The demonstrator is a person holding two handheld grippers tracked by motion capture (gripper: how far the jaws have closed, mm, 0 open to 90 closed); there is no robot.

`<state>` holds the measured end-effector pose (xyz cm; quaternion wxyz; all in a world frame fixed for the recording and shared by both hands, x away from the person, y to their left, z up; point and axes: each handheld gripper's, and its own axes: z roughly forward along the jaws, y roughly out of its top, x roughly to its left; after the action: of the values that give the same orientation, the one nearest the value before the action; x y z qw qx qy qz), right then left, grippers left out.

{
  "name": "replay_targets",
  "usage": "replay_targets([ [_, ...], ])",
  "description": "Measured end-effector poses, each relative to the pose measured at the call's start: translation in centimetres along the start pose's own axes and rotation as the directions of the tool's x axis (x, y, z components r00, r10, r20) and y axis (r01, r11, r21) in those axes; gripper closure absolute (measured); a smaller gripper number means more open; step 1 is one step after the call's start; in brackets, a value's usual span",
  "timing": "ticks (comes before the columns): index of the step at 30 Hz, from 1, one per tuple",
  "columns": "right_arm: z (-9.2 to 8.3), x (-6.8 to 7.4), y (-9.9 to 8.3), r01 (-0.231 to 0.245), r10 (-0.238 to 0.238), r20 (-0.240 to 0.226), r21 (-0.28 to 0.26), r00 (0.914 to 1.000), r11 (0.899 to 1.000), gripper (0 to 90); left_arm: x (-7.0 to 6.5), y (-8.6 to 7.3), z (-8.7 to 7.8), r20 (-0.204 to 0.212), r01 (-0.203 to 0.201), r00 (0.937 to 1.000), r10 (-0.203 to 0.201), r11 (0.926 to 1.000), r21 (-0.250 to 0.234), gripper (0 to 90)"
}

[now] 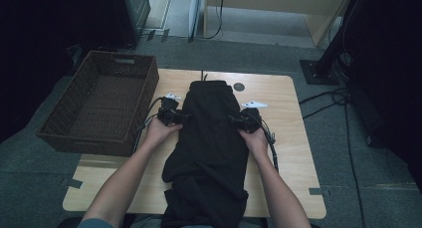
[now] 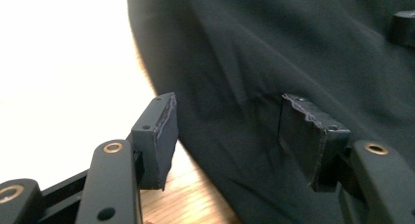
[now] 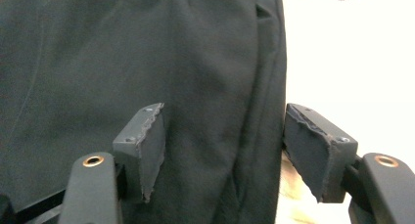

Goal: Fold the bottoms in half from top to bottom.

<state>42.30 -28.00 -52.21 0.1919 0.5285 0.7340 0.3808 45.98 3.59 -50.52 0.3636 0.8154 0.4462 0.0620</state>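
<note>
Garment: a black garment is spread along the middle of the desk, from near the far edge to the near edge, where it hangs over.
Left arm: the forearm is brought in from the near edge, and the left hand-held gripper is held level at the garment's left border, pointing inward.
Right arm: it is mirrored on the other side, with the right hand-held gripper set at the garment's right border.
Left jaws: in the left gripper view the left hand-held gripper is seen apart, straddling the cloth's edge, nothing pinched.
Right jaws: in the right gripper view the right hand-held gripper is seen apart, a seamed border lying between the pads, unclamped.
High view extras: a brown wicker basket is shown at the desk's far-left corner.
</note>
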Motion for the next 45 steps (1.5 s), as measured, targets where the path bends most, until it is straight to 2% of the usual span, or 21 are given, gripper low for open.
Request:
replay_targets([
  [5, 0.0, 0.0, 0.0, -0.002, 0.002, 0.006, 0.001, 1.0, 1.0, 30.5, -0.2, 0.0, 0.2, 0.018, 0.014, 0.9997, -0.014, 0.9998, -0.01, 40.2],
  [9, 0.1, 0.7, 0.0, 0.014, -0.014, 0.002, 0.0, 0.9999, 1.0, 41.7, -1.2, 0.0, 0.7, 0.053, -0.024, 0.9983, 0.024, 0.9997, -0.005, 48.7],
  [11, 0.1, 0.9, 0.0, 0.019, -0.019, -0.024, -0.007, 0.9995, 1.0, 50.4, -1.8, 0.0, 0.9, 0.092, -0.03, 0.9954, 0.03, 0.9995, 0.002, 58.9],
  [12, 0.0, 1.0, -0.1, 0.01, -0.01, -0.039, -0.004, 0.9992, 1.0, 58.5, -2.0, 0.0, 1.0, 0.11, -0.018, 0.9938, 0.017, 0.9997, 0.015, 64.1],
  [13, -0.2, 1.0, -0.2, -0.008, 0.008, -0.067, 0.0, 0.9977, 1.0, 67.6, -2.2, 0.1, 1.3, 0.151, 0.015, 0.9883, -0.02, 0.9993, 0.036, 69.1],
  [14, -0.3, 0.9, -0.2, -0.039, 0.041, -0.107, 0.023, 0.9934, 0.999, 75.7, -2.4, 0.1, 1.4, 0.17, 0.021, 0.985, -0.029, 0.9986, 0.049, 74.7],
  [17, -0.6, 0.7, 0.2, -0.08, 0.096, -0.19, 0.089, 0.9772, 0.993, 82.3, -2.9, 0.6, 1.7, 0.203, 0.011, 0.9789, -0.023, 0.9981, 0.06, 84.3],
  [18, -0.7, 0.6, 0.5, -0.072, 0.086, -0.185, 0.082, 0.979, 0.994, 82.9, -3.0, 1.1, 1.7, 0.204, 0.021, 0.9786, -0.031, 0.9986, 0.049, 85.4],
  [21, -1.1, -0.1, 2.0, -0.102, 0.107, -0.168, 0.041, 0.98, 0.994, 83.3, -3.2, 3.3, 0.8, 0.173, 0.013, 0.9849, -0.01, 0.9999, -0.012, 86.3],
  [23, -1.6, -0.8, 3.8, -0.124, 0.124, -0.147, 0.013, 0.9813, 0.992, 83.4, -3.1, 5.4, -0.2, 0.162, 0.022, 0.9867, -0.013, 0.9986, -0.048, 86.5],
  [25, -2.3, -1.3, 6.0, -0.117, 0.113, -0.116, -0.021, 0.9867, 0.993, 83.5, -2.8, 7.6, -1.5, 0.15, 0.024, 0.9886, -0.01, 0.9954, -0.093, 86.6],
  [27, -3.4, -1.5, 8.7, -0.107, 0.099, -0.088, -0.082, 0.9911, 0.991, 83.7, -2.6, 9.7, -3.3, 0.129, 0.043, 0.9915, -0.019, 0.9825, -0.181, 86.6],
  [29, -5.1, -1.4, 11.4, -0.093, 0.082, -0.064, -0.18, 0.9946, 0.979, 83.6, -2.6, 11.4, -5.3, 0.111, 0.049, 0.9936, -0.016, 0.9548, -0.293, 86.7],
  [30, -6.1, -1.3, 12.6, -0.063, 0.055, -0.042, -0.245, 0.9976, 0.968, 83.5, -2.7, 12.1, -6.3, 0.092, 0.025, 0.9957, 0.007, 0.9381, -0.345, 86.7],
  [32, -7.9, -0.9, 14.3, -0.012, 0.011, -0.004, -0.369, 0.9999, 0.929, 82.9, -2.9, 12.8, -7.6, 0.052, -0.03, 0.9971, 0.055, 0.9133, -0.406, 86.6],
  [33, -8.4, -0.7, 14.7, 0.009, -0.002, 0.017, -0.395, 0.9999, 0.919, 82.5, -2.9, 12.8, -8.0, 0.047, -0.039, 0.9969, 0.064, 0.912, -0.408, 86.4],
  [34, -8.6, -0.6, 14.9, 0.013, -0.004, 0.023, -0.397, 0.9997, 0.918, 82.3, -2.9, 12.7, -8.1, 0.043, -0.046, 0.9967, 0.068, 0.9173, -0.395, 86.3],
  [36, -8.5, -0.5, 14.4, 0.012, -0.008, 0.014, -0.34, 0.9999, 0.94, 82.3, -2.9, 11.7, -7.8, 0.038, -0.057, 0.9964, 0.075, 0.9327, -0.356, 86.2],
  [38, -8.0, -0.3, 13.1, 0.026, -0.024, 0.011, -0.291, 0.9997, 0.956, 82.5, -3.2, 10.3, -7.5, 0.036, -0.079, 0.9948, 0.096, 0.9453, -0.316, 86.2],
  [42, -7.7, 0.6, 9.5, 0.009, -0.022, -0.054, -0.222, 0.9983, 0.975, 82.5, -3.8, 6.8, -7.5, 0.057, -0.113, 0.9896, 0.132, 0.9574, -0.266, 86.1],
  [45, -8.1, 1.6, 6.2, 0.014, -0.036, -0.12, -0.175, 0.9921, 0.985, 82.0, -4.3, 3.9, -7.6, 0.094, -0.12, 0.985, 0.145, 0.9652, -0.232, 85.7],
])
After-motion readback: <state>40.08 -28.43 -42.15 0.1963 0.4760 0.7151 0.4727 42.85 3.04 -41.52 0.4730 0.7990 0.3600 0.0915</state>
